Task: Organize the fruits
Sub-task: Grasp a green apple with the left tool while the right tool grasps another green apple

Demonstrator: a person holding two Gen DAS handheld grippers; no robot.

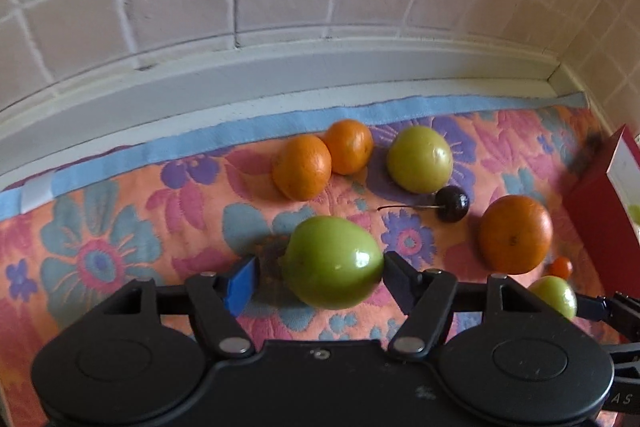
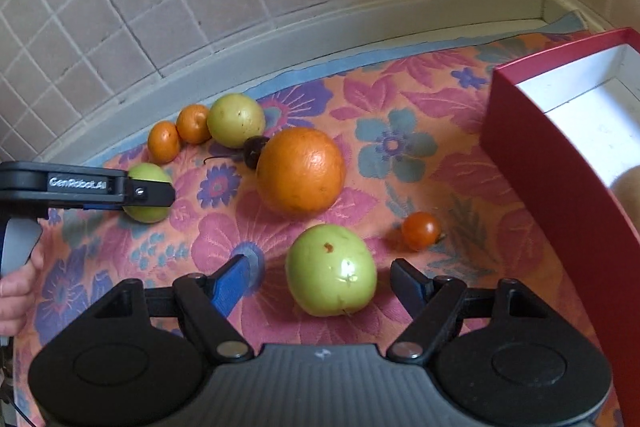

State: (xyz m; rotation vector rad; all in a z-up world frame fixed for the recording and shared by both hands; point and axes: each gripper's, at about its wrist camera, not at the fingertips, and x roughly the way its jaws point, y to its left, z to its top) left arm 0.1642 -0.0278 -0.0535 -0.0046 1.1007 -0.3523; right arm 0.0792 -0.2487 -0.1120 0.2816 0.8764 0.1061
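red box (image 2: 552,163) at right edge | open cloth (image 2: 400,147) beside orange (image 2: 301,171)

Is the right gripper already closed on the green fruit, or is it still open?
Open. In the right wrist view the right gripper straddles the green fruit, with floral cloth showing between both fingers and the fruit.

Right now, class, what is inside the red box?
The red box shows a white lining, and the part in view holds no fruit. A pale rounded shape sits at the frame's edge; what it is cannot be told. The rest of the inside lies out of frame.
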